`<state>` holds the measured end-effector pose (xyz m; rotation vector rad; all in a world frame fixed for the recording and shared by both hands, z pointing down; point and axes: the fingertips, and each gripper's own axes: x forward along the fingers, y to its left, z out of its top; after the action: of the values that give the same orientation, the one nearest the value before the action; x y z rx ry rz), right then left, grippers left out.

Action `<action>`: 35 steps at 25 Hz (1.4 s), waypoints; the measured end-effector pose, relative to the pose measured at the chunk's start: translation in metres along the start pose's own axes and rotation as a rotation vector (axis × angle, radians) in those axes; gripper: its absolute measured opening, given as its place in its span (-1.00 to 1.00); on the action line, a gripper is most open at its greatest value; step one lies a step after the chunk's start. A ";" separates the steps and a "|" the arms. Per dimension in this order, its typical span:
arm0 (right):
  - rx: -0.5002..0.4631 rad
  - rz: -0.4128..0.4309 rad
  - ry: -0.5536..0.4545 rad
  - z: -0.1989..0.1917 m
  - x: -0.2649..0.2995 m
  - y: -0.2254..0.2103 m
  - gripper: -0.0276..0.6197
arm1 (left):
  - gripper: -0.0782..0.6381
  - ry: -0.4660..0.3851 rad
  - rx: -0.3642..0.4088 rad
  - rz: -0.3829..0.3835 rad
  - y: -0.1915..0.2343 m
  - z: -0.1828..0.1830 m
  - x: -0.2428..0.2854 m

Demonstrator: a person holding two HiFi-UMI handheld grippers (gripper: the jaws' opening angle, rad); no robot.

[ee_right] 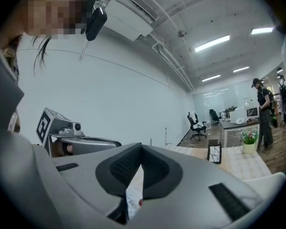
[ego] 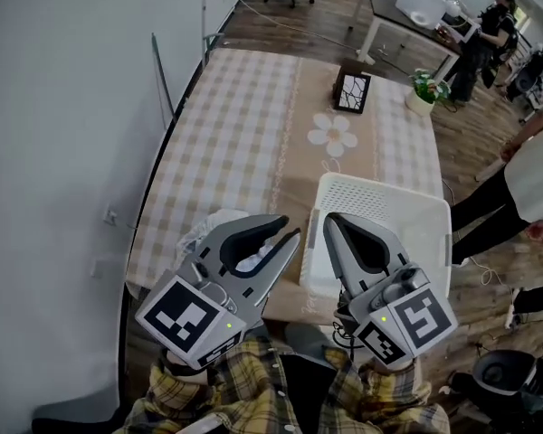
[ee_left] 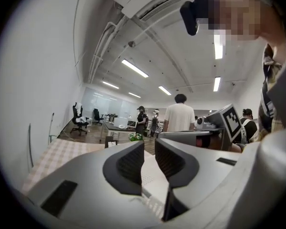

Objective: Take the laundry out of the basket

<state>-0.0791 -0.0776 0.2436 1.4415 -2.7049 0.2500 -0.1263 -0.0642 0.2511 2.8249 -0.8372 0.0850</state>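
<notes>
On the checked table [ego: 244, 116] the white basket [ego: 380, 195] is lying just beyond the right gripper [ego: 331, 221], jaws together and empty, while the left gripper [ego: 292, 228], jaws slightly apart, is hovering over pale laundry [ego: 202, 230] beside it.

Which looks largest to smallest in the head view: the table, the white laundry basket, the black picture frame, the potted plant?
1. table
2. laundry basket, which is also nearest the camera
3. picture frame and potted plant: these look about alike, so they are not ranked against each other. Both stand at the table's far end.
</notes>
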 end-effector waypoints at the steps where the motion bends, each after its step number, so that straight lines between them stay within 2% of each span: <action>1: 0.004 -0.006 -0.013 0.003 -0.015 -0.008 -0.88 | -0.53 -0.016 -0.002 -0.007 -0.016 0.004 0.009; 3: 0.020 -0.018 -0.039 0.010 -0.041 -0.027 -0.88 | -0.73 -0.071 0.020 -0.021 -0.041 0.014 0.030; 8: 0.020 -0.055 -0.060 0.016 -0.094 -0.077 -0.89 | -0.73 -0.129 0.042 -0.048 -0.086 0.027 0.082; 12: 0.015 -0.066 -0.044 0.010 -0.130 -0.107 -0.89 | -0.74 -0.082 0.003 -0.052 -0.121 0.019 0.113; 16: 0.016 -0.069 -0.026 0.001 -0.153 -0.130 -0.89 | -0.74 -0.056 -0.001 -0.061 -0.148 0.009 0.138; 22: 0.038 -0.078 -0.021 -0.001 -0.161 -0.143 -0.89 | -0.74 -0.026 0.005 -0.077 -0.161 0.006 0.152; 30: 0.030 -0.091 -0.026 -0.013 -0.159 -0.132 -0.89 | -0.74 -0.016 0.013 -0.082 -0.157 -0.009 0.144; 35: 0.046 -0.110 -0.032 -0.002 -0.157 -0.137 -0.89 | -0.74 0.000 0.016 -0.088 -0.154 0.001 0.147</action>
<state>0.1224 -0.0239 0.2402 1.6145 -2.6495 0.2864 0.0808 -0.0166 0.2406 2.8722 -0.7144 0.0793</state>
